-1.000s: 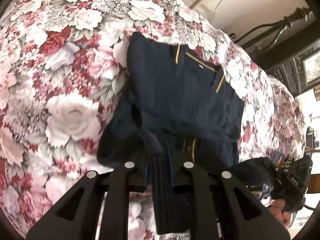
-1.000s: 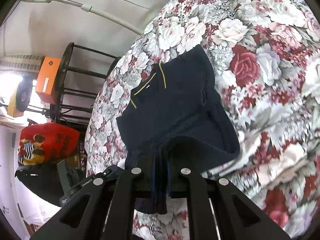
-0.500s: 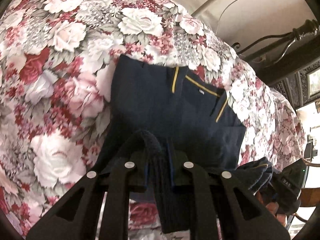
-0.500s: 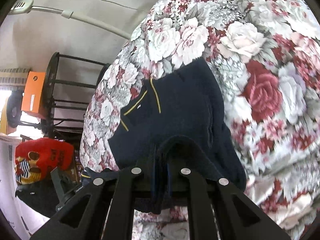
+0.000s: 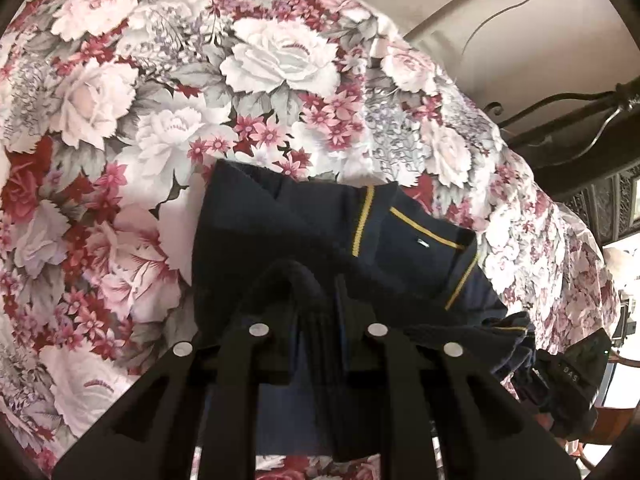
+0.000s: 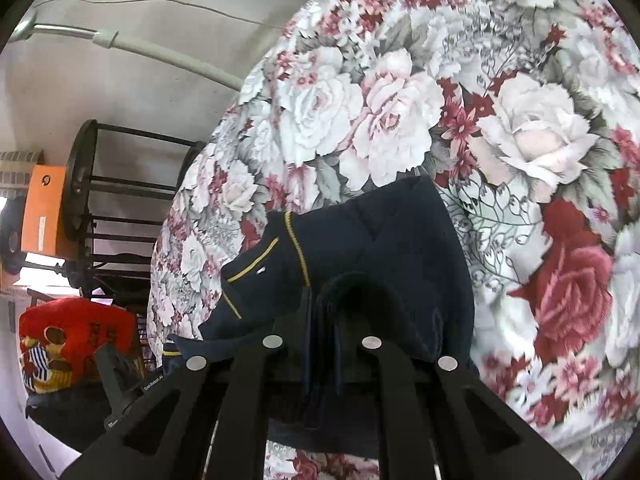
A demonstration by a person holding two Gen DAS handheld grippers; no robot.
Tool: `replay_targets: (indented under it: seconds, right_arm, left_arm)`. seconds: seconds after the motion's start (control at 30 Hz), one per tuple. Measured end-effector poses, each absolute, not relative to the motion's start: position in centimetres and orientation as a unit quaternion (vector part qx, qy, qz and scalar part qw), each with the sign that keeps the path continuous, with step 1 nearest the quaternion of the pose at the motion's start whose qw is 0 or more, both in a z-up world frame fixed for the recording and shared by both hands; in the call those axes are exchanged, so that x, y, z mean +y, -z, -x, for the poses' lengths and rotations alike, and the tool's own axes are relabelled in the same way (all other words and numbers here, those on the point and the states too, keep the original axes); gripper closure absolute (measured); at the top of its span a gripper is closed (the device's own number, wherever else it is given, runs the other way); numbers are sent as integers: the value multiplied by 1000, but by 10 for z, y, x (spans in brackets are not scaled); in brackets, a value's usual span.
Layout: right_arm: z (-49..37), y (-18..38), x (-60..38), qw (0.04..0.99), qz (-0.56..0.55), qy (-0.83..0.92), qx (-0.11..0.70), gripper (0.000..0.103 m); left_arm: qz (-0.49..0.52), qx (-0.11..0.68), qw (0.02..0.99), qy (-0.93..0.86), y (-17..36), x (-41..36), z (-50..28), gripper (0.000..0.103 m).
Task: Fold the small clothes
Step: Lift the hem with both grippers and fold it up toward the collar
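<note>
A small navy shirt (image 5: 280,232) with yellow collar stripes lies on the floral sheet (image 5: 120,120). My left gripper (image 5: 316,300) is shut on the shirt's ribbed bottom hem and holds it lifted over the body, close to the collar. The shirt also shows in the right wrist view (image 6: 380,240), where my right gripper (image 6: 324,312) is shut on the hem's other corner, likewise raised near the collar. The fabric under the lifted hem is hidden. The other gripper shows at the edge of each view.
The floral sheet (image 6: 480,100) covers the bed all round the shirt. A dark metal bed frame (image 5: 580,120) and wall lie beyond it. A black rack (image 6: 120,208), an orange box (image 6: 44,208) and a red bag (image 6: 72,328) stand off the bed.
Both grippers have carried the bottom hem forward over the shirt toward the collar. The visible part of the shirt body has become shorter.
</note>
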State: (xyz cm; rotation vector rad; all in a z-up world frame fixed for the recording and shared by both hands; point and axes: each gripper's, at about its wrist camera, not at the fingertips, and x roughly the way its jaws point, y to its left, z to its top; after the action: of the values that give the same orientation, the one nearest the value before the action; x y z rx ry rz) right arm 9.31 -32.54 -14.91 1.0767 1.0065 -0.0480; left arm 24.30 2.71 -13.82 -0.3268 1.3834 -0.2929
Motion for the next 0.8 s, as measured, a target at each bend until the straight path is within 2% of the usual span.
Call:
replay_targets:
  seconds: [0.13, 0.17, 0.2, 0.23, 0.3, 0.33, 0.37, 0.6, 0.73, 0.8]
  right_arm:
    - [-104, 160, -329, 736, -491, 26, 465, 90]
    - [-106, 162, -330, 736, -491, 26, 466, 87]
    - [-107, 163, -332, 735, -493, 28, 466, 80]
    - [-107, 164, -334, 733, -498, 29, 462, 75]
    - [-105, 165, -340, 727, -511, 28, 458, 68]
    - [-104, 163, -343, 727, -512, 32, 456, 66]
    - [-102, 158, -346, 734, -508, 40, 449, 63]
    - [-104, 120, -324, 801, -429, 17, 418, 63]
    - [-116, 118, -296, 821, -376, -38, 429, 63]
    - [-123, 136, -294, 801, -384, -55, 457, 58]
  left_arm:
    - [148, 638, 745, 130, 144, 25, -251, 85]
    - [148, 638, 745, 129, 145, 25, -252, 79]
    - [149, 639, 744, 127, 146, 25, -253, 68]
    - [153, 637, 745, 126, 145, 26, -254, 62]
    - [150, 624, 758, 116, 136, 30, -255, 31]
    - [144, 616, 767, 108, 130, 33, -256, 26]
    - [140, 606, 776, 102, 123, 36, -256, 23]
    - [142, 568, 799, 139, 96, 32, -252, 21]
    - [51, 582, 789, 190, 109, -15, -242, 19]
    - [-11, 602, 781, 167, 130, -31, -238, 19]
